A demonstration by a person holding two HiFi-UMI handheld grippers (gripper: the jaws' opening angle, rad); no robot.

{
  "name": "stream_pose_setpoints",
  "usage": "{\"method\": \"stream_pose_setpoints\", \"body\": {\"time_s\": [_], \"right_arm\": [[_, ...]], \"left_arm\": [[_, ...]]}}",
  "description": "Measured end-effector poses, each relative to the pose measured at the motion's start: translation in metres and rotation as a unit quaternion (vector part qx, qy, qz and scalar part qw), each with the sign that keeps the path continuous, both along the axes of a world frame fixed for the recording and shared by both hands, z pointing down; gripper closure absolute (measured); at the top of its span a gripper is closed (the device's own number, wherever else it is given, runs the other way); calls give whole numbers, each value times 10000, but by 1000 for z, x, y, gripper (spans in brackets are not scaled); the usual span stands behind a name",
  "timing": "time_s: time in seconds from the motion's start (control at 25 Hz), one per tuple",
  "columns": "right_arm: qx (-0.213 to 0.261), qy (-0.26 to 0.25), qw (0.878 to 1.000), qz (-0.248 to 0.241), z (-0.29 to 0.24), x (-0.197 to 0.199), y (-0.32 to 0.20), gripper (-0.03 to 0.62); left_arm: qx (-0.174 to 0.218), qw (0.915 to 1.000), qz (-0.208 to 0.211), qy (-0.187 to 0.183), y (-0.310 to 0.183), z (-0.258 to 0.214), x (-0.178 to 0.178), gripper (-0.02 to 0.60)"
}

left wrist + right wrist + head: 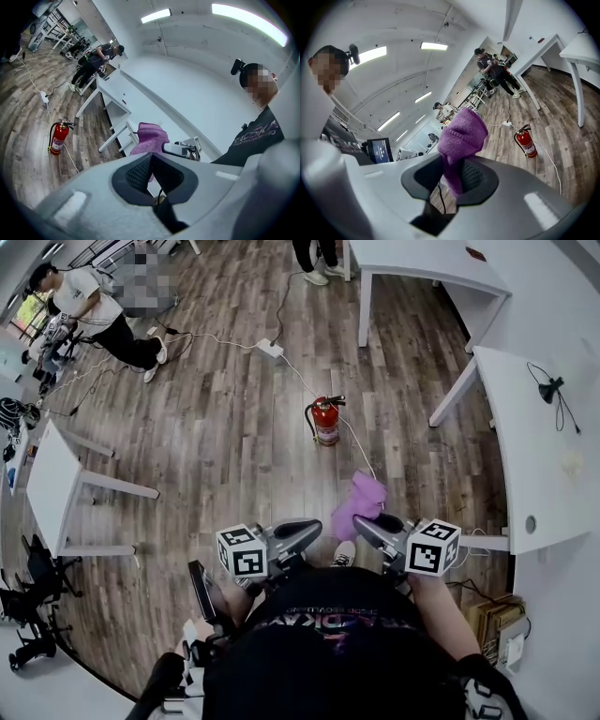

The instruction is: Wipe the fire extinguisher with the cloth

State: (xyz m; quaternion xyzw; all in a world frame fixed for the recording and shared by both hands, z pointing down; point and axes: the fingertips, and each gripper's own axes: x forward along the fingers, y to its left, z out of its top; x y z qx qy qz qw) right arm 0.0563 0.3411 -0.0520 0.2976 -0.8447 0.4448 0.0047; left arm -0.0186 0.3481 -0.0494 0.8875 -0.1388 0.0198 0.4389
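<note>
A red fire extinguisher (324, 420) stands upright on the wood floor, well ahead of both grippers; it also shows small in the left gripper view (57, 138) and the right gripper view (526, 143). My right gripper (361, 526) (454, 165) is shut on a purple cloth (361, 501) (461, 136), which bunches up above its pads. The same cloth (150, 138) appears past my left gripper (151, 161). That left gripper (305, 529) is held beside the right one, close to my body, its pads together with nothing between them.
White tables stand at the right (525, 437), the far middle (422, 263) and the left (52, 484). A power strip (270, 348) and white cables lie on the floor beyond the extinguisher. A person (94, 310) crouches at the far left. Black chairs (33, 606) stand near left.
</note>
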Motion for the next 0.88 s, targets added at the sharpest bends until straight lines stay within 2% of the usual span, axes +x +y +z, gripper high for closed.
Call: {"method": "stream_pose_setpoints", "body": {"time_s": [0.4, 0.72, 0.88], "right_arm": [[42, -8, 10000, -2, -3, 13, -3, 507], [-71, -38, 9998, 174, 3, 20, -26, 507], [-118, 29, 9997, 206, 6, 17, -46, 507]], "left_arm": [[73, 9996, -213, -167, 3, -9, 2, 583], [-9, 9990, -368, -252, -9, -6, -11, 583], [-151, 9990, -390, -151, -26, 3, -16, 583]]}}
